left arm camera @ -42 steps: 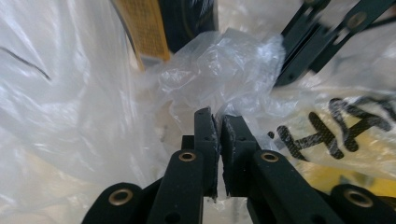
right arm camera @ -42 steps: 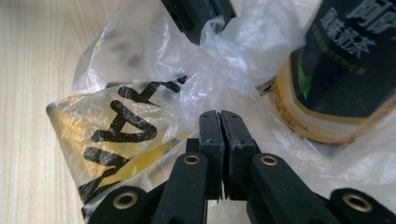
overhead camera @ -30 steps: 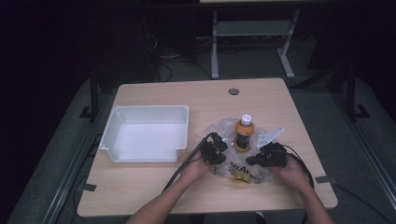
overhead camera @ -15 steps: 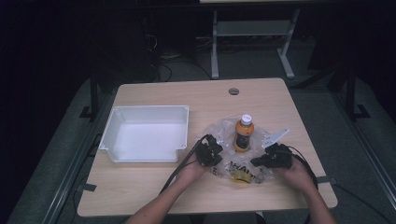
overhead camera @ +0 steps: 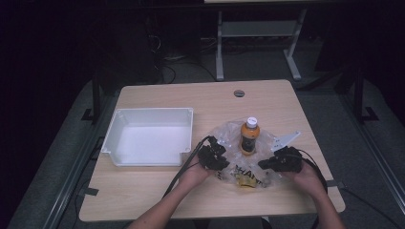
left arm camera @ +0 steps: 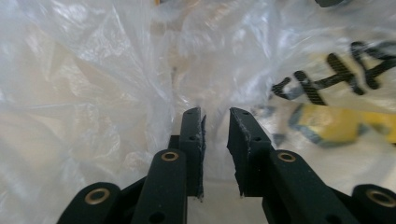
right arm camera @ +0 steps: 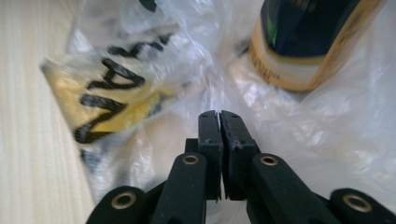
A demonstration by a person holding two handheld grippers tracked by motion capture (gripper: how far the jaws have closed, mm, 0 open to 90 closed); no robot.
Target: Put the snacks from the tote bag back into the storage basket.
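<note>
One crinkled clear plastic bag (overhead camera: 248, 167) with black lettering, one orange bottle (overhead camera: 249, 136) and one white tray (overhead camera: 150, 136) sit on the bench (overhead camera: 157, 195). The left gripper (overhead camera: 217, 160), jaws just parted, straddles the film; the right gripper (overhead camera: 267, 164) pinches the bag near the front edge.

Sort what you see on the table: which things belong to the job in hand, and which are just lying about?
In the job:
- clear plastic bag
- orange bottle standing on the bag
- left gripper, jaws just opening, a gap between them
- right gripper, pinching the bag

Lying about:
- white tray
- round grommet in the tabletop

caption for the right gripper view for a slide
Right gripper pinching a clear plastic bag beside an orange bottle.
</note>
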